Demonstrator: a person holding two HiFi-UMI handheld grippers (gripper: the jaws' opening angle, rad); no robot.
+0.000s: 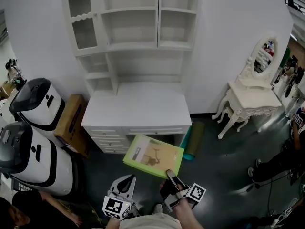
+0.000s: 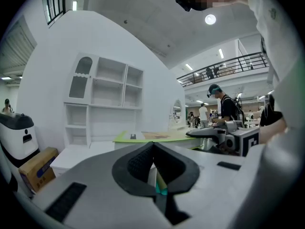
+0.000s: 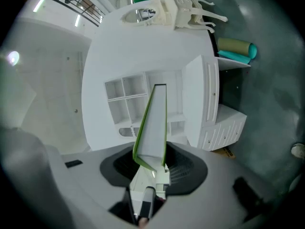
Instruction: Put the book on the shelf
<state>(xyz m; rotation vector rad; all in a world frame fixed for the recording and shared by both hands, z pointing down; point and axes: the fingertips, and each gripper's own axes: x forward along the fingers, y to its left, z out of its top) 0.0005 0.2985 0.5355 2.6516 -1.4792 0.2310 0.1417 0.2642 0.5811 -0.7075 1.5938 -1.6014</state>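
My right gripper (image 3: 151, 163) is clamped on the near edge of a thin book (image 3: 153, 123) with a lime-green cover. The pads press on both faces and the book runs straight out ahead of the jaws. In the head view the book (image 1: 153, 155) lies nearly flat in the air, reaching forward and to the left of the right gripper (image 1: 170, 176), over the dark floor just in front of the white desk (image 1: 136, 104). The shelf (image 1: 138, 27) stands on the back of that desk, well ahead of and above the book, its compartments open.

My left gripper (image 2: 153, 145) has its jaw tips together with nothing between them. It hangs low beside the right one and is not touching the book (image 2: 152, 136).

Risks as I judge them:
- The grip is on one edge only, so most of the book hangs free in front of the jaws. A quick lift or turn could make it sag, pivot or slide out.
- The book looks wide next to the smaller compartments on the left of the shelf. Aiming there could jam a corner against a divider.
- Coming in flat and low, the far edge could strike the desk front or a shelf board before it clears.
- With the left gripper idle, nothing would catch a slip.
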